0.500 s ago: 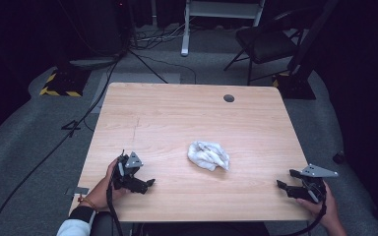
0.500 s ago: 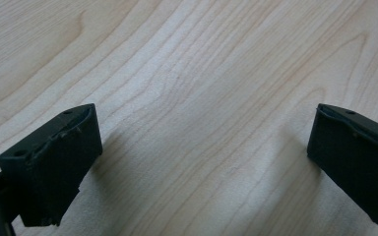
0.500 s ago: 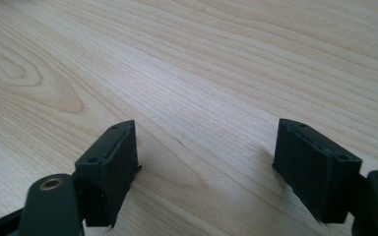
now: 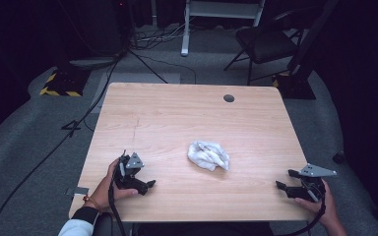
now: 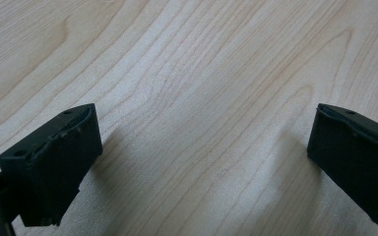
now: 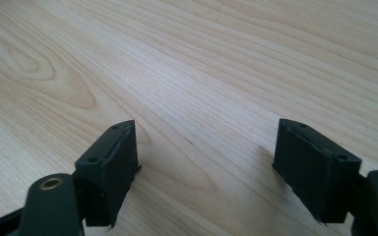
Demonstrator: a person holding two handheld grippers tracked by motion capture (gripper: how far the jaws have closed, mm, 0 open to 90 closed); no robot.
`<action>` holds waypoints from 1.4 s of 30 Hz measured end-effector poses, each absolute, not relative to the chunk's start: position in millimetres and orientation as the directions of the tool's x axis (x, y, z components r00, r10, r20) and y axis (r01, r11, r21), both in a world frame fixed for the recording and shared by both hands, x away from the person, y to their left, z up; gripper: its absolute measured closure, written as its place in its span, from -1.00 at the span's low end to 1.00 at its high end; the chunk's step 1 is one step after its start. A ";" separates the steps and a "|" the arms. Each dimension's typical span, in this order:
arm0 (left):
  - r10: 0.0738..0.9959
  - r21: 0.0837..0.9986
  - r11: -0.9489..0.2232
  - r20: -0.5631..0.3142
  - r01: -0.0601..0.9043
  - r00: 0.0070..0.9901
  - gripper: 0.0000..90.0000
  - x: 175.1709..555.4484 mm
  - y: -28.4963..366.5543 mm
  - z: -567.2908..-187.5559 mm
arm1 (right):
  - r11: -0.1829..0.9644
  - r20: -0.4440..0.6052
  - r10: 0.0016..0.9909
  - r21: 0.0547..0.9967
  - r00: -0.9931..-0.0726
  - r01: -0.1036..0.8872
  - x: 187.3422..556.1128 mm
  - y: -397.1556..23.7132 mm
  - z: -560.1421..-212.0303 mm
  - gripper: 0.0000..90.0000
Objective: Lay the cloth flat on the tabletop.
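Note:
A crumpled white cloth (image 4: 208, 156) lies on the light wooden table (image 4: 177, 113), a little right of its middle. A hand rests my left gripper (image 4: 140, 184) on the table near the front left, well to the left of the cloth. Its jaws stand wide apart over bare wood (image 5: 204, 123), with nothing between them. My right gripper (image 4: 286, 179) sits at the front right corner, apart from the cloth. It is open too, and only wood grain shows between its jaws (image 6: 206, 130).
A dark round hole (image 4: 229, 98) sits near the table's far right edge. Beyond the table stand a black chair (image 4: 266, 44) and a white stand (image 4: 184, 29), with cables on the grey floor. A strip of tape (image 4: 78, 191) marks the front left corner.

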State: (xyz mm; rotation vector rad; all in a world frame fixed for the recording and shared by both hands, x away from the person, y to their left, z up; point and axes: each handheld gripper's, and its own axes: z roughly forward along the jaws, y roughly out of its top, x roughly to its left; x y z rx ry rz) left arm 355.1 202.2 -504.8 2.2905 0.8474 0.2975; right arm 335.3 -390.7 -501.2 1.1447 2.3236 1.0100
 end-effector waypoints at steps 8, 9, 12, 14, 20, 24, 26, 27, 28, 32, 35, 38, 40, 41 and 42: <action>0.634 0.633 -0.591 -0.019 0.500 0.773 -0.98 361.0 194.4 -501.4 | 0.474 -0.047 0.755 0.729 -0.654 0.494 350.9 -367.6 -485.2 -0.17; 0.626 0.643 -0.588 -0.021 0.490 0.779 -0.91 366.3 188.4 -501.0 | 0.499 -0.052 0.724 0.728 -0.688 0.470 357.3 -356.6 -479.0 -0.13; 0.609 0.653 -0.593 -0.020 0.472 0.793 -0.87 374.2 180.1 -501.8 | 0.541 -0.075 0.686 0.719 -0.724 0.437 372.3 -330.6 -473.2 -0.09; 0.598 0.662 -0.592 -0.020 0.459 0.801 -0.87 388.2 164.6 -502.7 | 0.550 -0.070 0.665 0.720 -0.744 0.424 381.7 -312.6 -470.5 -0.06; 0.581 0.670 -0.596 -0.021 0.443 0.814 -0.86 409.6 138.4 -503.1 | 0.580 -0.088 0.588 0.738 -0.804 0.344 387.9 -266.7 -461.5 0.01; 0.580 0.676 -0.592 -0.021 0.439 0.814 -0.83 426.9 117.4 -503.1 | 0.607 -0.077 0.518 0.735 -0.852 0.303 388.0 -232.1 -466.4 0.06; 0.587 0.680 -0.584 -0.025 0.444 0.809 -0.79 429.3 113.0 -503.3 | 0.617 -0.077 0.505 0.729 -0.860 0.297 387.5 -225.9 -469.2 0.08; 0.587 0.681 -0.584 -0.021 0.441 0.810 -0.79 431.5 108.7 -503.2 | 0.631 -0.081 0.490 0.719 -0.868 0.290 386.9 -220.0 -472.3 0.08; 0.582 0.680 -0.589 -0.018 0.437 0.813 -0.77 433.0 104.5 -503.0 | 0.654 -0.108 0.474 0.707 -0.874 0.268 385.3 -210.2 -477.5 0.16; 0.555 0.685 -0.601 -0.015 0.412 0.832 -0.73 433.8 91.5 -502.9 | 0.674 -0.140 0.456 0.700 -0.879 0.238 385.7 -201.2 -482.6 0.57; 0.538 0.689 -0.604 -0.018 0.400 0.843 -0.68 427.6 87.1 -502.5 | 0.677 -0.147 0.434 0.704 -0.889 0.214 382.8 -201.7 -483.5 0.79; 0.509 0.685 -0.618 -0.026 0.386 0.860 -0.63 421.2 81.2 -500.6 | 0.667 -0.146 0.426 0.718 -0.893 0.201 380.4 -204.6 -482.0 0.95; 0.489 0.698 -0.619 -0.016 0.360 0.872 -0.59 416.3 75.4 -497.0 | 0.663 -0.147 0.423 0.722 -0.894 0.195 379.1 -206.5 -479.7 0.96; 0.480 0.705 -0.621 -0.005 0.343 0.877 -0.59 413.8 72.9 -493.7 | 0.662 -0.149 0.426 0.724 -0.893 0.195 378.7 -207.6 -478.6 0.96; 0.480 0.705 -0.621 -0.005 0.343 0.877 -0.58 413.8 72.9 -493.7 | 0.662 -0.149 0.426 0.724 -0.893 0.195 378.7 -207.6 -478.6 0.96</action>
